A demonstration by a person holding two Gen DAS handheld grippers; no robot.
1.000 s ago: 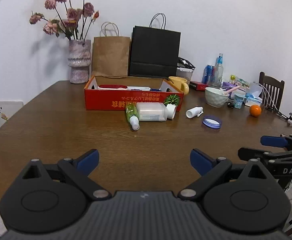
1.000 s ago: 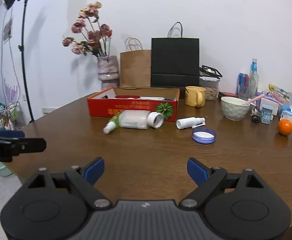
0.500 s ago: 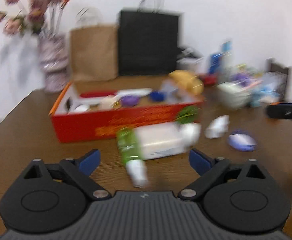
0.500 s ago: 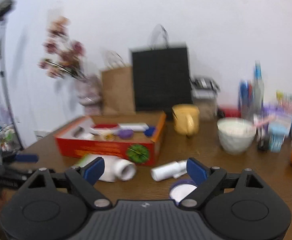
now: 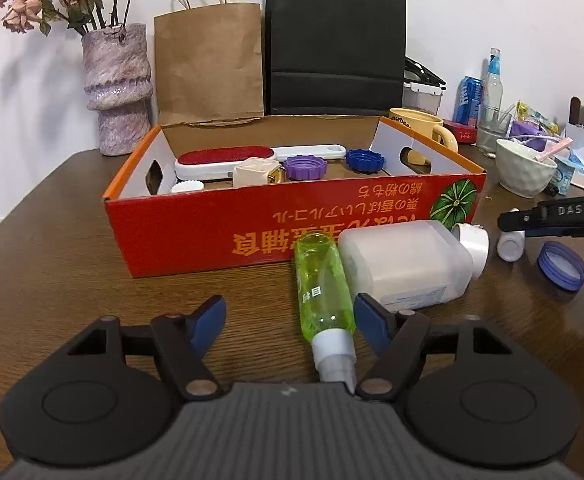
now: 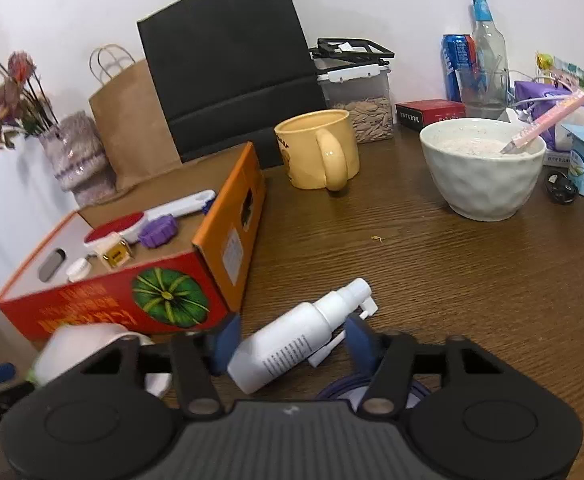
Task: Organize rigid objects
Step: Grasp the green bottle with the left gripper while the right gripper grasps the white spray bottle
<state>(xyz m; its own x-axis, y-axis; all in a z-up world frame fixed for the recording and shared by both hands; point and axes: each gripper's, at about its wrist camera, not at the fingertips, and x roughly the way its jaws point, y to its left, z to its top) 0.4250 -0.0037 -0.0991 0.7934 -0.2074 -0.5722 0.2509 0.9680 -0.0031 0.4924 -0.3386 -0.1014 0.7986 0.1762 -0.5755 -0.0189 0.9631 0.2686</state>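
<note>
Left gripper (image 5: 287,322): open wide around the green clear plastic spray bottle (image 5: 322,288).
Right gripper (image 6: 289,338): open around the white plastic spray bottle (image 6: 292,334).
Where: both bottles lie near the red cardboard box (image 5: 292,216).
Feel: probably light, hard, a bit slippery.
Hold: squeeze each round middle.

Both views are evenly and softly lit, bright enough that the white wall behind reads clean, with a faint shadow of the mottled purple ceramic vase (image 5: 116,88) cast leftward onto it. Fisheye curvature bends the dark wooden table (image 5: 51,264) and blackens the corners. The right wrist view smears at its lower left, where the red cardboard box (image 6: 103,304) loses sharpness.
</note>
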